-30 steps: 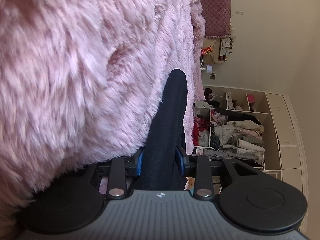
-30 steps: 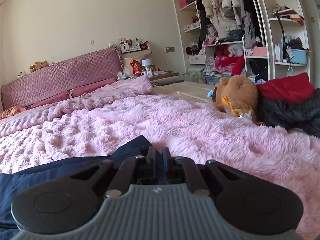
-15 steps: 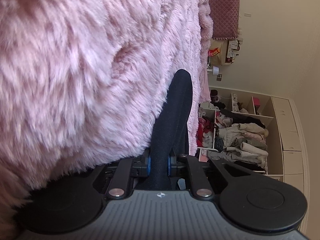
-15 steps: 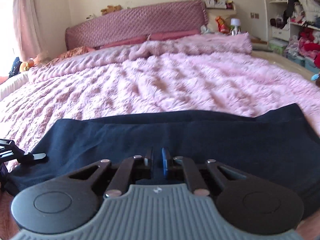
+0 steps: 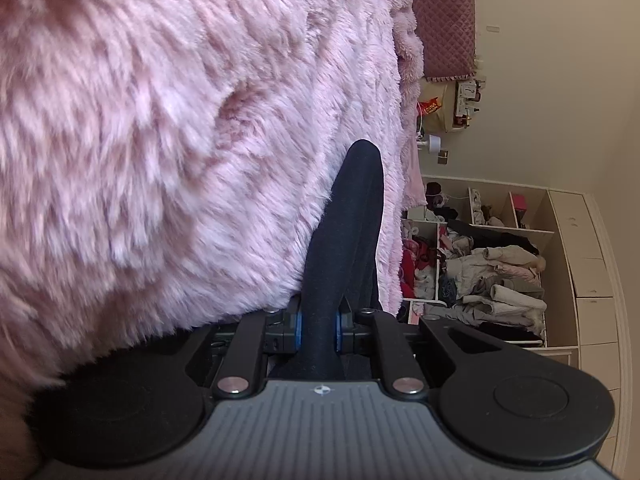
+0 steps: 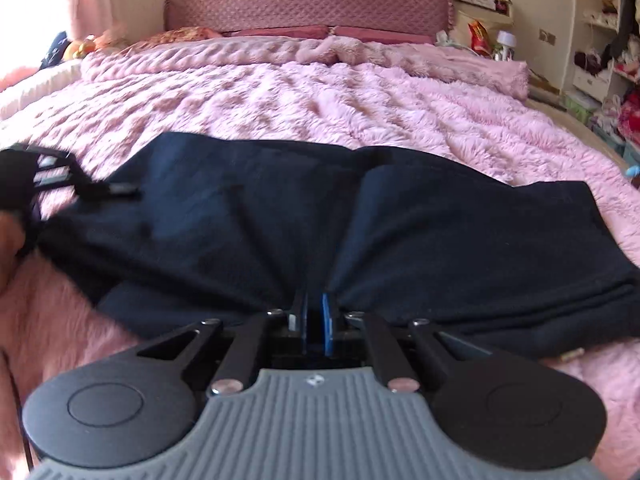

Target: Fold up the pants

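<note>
The dark navy knit pants (image 6: 360, 216) lie across the fluffy pink blanket (image 6: 320, 92), long axis running frame left to right. The right gripper (image 6: 316, 320) pinches their near edge at lower centre; the left gripper (image 5: 318, 324) clamps a fold (image 5: 344, 240) at centre frame.

The pants (image 6: 280, 216) lie spread across the blanket (image 6: 320, 96) on the bed, at its near end. Behind the pants, at the far end, stands the headboard (image 6: 308, 4). The bedside shelf (image 6: 480, 20) is right of the headboard. The left gripper (image 6: 120, 190) is at the left edge of the pants, the right gripper (image 6: 314, 312) at their near edge.
</note>
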A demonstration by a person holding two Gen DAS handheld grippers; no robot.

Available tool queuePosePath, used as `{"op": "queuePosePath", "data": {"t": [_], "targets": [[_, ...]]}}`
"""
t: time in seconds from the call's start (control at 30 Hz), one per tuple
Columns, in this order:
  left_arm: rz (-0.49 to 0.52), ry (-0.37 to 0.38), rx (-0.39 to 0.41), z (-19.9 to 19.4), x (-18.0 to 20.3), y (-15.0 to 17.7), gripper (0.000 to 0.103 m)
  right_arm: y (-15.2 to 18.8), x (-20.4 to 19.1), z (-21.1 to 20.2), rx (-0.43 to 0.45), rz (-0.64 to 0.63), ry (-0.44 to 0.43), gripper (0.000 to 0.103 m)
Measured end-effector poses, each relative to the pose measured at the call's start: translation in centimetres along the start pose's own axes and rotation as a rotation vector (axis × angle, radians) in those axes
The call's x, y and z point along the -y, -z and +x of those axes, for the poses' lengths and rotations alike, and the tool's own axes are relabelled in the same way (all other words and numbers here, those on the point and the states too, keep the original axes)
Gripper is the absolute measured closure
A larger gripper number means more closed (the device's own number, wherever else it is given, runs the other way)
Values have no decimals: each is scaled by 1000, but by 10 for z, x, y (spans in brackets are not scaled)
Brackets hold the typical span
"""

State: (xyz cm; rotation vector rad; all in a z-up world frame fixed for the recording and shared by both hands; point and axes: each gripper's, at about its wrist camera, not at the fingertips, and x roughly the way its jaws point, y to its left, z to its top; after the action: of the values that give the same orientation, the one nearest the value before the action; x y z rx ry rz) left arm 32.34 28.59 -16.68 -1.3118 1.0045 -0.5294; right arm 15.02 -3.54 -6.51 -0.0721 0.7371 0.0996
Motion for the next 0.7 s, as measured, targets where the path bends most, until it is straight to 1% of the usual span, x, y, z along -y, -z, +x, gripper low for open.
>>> {"op": "queuePosePath", "data": {"t": [0.03, 0.07, 0.13, 0.17, 0.27, 0.3, 0.33, 0.37, 0.4, 0.43, 0.47, 0.5, 0.53, 0.57, 0.63, 0.67, 0.7], "targets": [[21, -23, 26, -2, 6, 5, 89, 9, -3, -11, -6, -36, -3, 102], [50, -46, 45, -3, 13, 9, 89, 15, -3, -20, 7, -40, -12, 102], [141, -98, 86, -8, 33, 20, 91, 22, 5, -43, 57, -13, -57, 102], [182, -117, 106, -10, 43, 26, 91, 20, 11, -50, 85, 3, -60, 102], [243, -135, 137, -15, 73, 45, 93, 13, 34, -58, 155, 47, -48, 101], [262, -136, 148, -16, 84, 52, 94, 11, 43, -56, 175, 64, -66, 99], [291, -146, 159, -16, 98, 60, 94, 9, 54, -53, 193, 83, -114, 94], [328, -163, 170, -15, 112, 68, 94, 8, 63, -47, 201, 84, -177, 94], [368, -188, 179, -12, 127, 76, 94, 5, 77, -34, 175, 67, -263, 93], [398, -218, 185, -8, 142, 85, 94, 5, 86, -24, 143, 75, -284, 93], [415, -240, 192, -5, 154, 93, 94, 6, 97, -16, 122, 104, -270, 93], [425, -253, 198, -1, 163, 101, 94, 7, 114, -9, 103, 153, -234, 93], [434, -263, 203, 4, 173, 108, 94, 10, 130, -7, 100, 194, -212, 94], [454, -284, 212, 10, 184, 117, 94, 15, 149, -8, 114, 237, -185, 95], [495, -334, 222, 25, 204, 133, 94, 20, 181, -13, 131, 297, -92, 103], [519, -355, 224, 34, 213, 142, 94, 27, 200, -20, 142, 334, -47, 103], [544, -369, 222, 42, 221, 150, 94, 33, 217, -26, 158, 377, -23, 103]]}}
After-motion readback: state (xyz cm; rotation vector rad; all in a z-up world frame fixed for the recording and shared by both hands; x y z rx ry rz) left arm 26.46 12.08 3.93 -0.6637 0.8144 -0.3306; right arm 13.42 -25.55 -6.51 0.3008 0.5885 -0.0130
